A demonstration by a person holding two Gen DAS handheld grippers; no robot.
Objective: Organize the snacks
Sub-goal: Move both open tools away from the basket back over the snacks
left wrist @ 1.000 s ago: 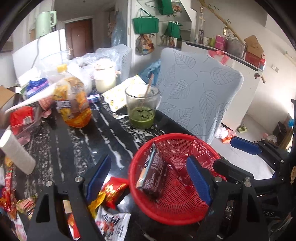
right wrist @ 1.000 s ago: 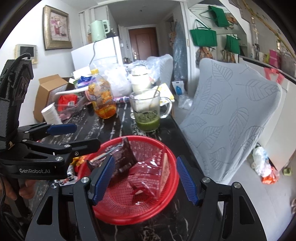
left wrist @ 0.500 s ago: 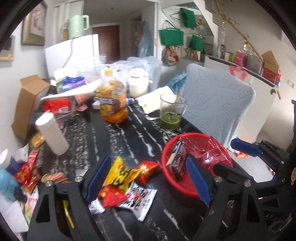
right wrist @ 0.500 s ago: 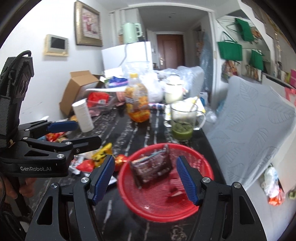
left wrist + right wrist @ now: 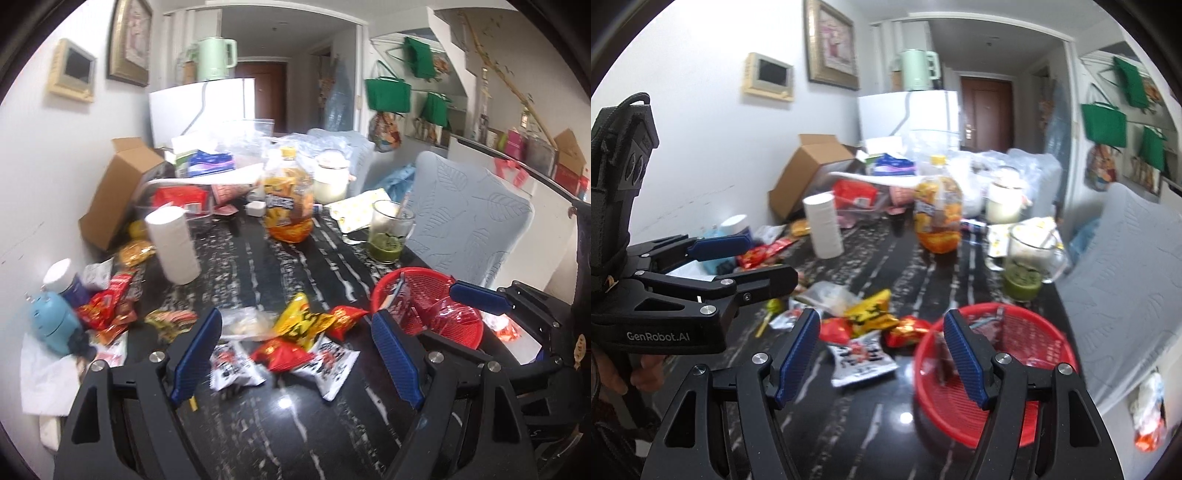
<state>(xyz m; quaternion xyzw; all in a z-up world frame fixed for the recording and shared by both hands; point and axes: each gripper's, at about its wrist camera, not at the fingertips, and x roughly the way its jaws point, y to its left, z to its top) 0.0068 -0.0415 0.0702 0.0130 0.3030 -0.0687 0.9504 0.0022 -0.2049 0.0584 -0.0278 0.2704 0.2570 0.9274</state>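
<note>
Left wrist view: left gripper (image 5: 297, 354) spread, empty, over snack packs (image 5: 295, 332) on worktop (image 5: 258, 266) beside red basket (image 5: 461, 332). Right gripper (image 5: 881, 360) spread, empty. Packs likely light, crinkly, slippery; pinch flat edge.

We see bright, even daylight in both views. The table (image 5: 280, 417) shows small white glare spots near the lower centre. Fisheye bending curves the edges, with dark corners. The snack packets (image 5: 862, 354) look smeared, probably from motion blur.
</note>
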